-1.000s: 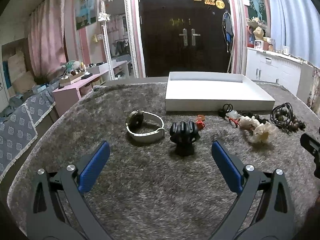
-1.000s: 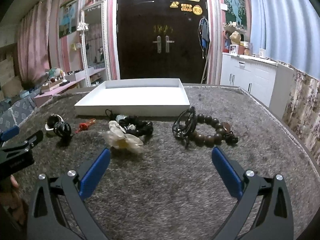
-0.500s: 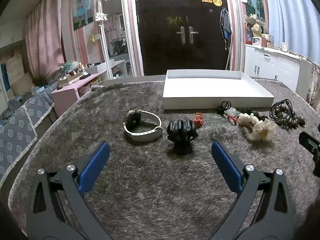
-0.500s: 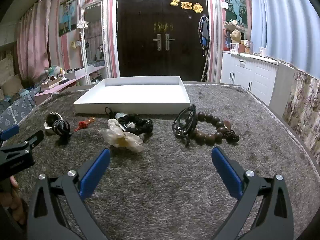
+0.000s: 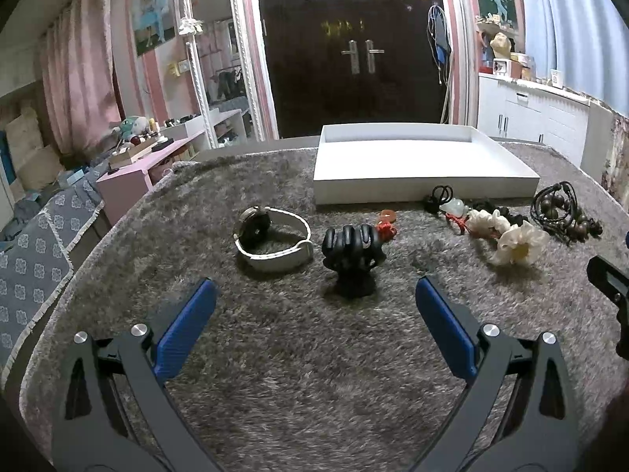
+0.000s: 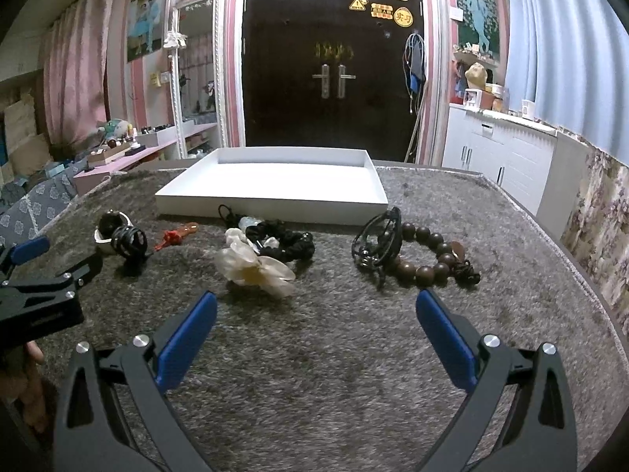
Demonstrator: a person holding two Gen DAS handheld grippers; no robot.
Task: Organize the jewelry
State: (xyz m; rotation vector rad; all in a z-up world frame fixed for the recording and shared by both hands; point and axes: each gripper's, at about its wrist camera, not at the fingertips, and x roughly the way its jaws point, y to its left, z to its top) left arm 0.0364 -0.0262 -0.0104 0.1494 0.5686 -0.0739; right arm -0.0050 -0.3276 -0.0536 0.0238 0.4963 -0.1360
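Left tongs [image 5: 314, 306] gape wide over the grey tabletop [image 5: 275, 373], facing a black hand-shaped stand [image 5: 351, 253] beside a white watch [image 5: 273, 236], while right tongs [image 6: 314, 318] gape empty before a cream flower [image 6: 253, 265] and wooden bead bracelet [image 6: 426, 255] near the white tray [image 6: 271, 196].

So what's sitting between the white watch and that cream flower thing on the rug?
In the left wrist view, a black fist-shaped stand and a small red charm lie between the white watch and the cream flower.
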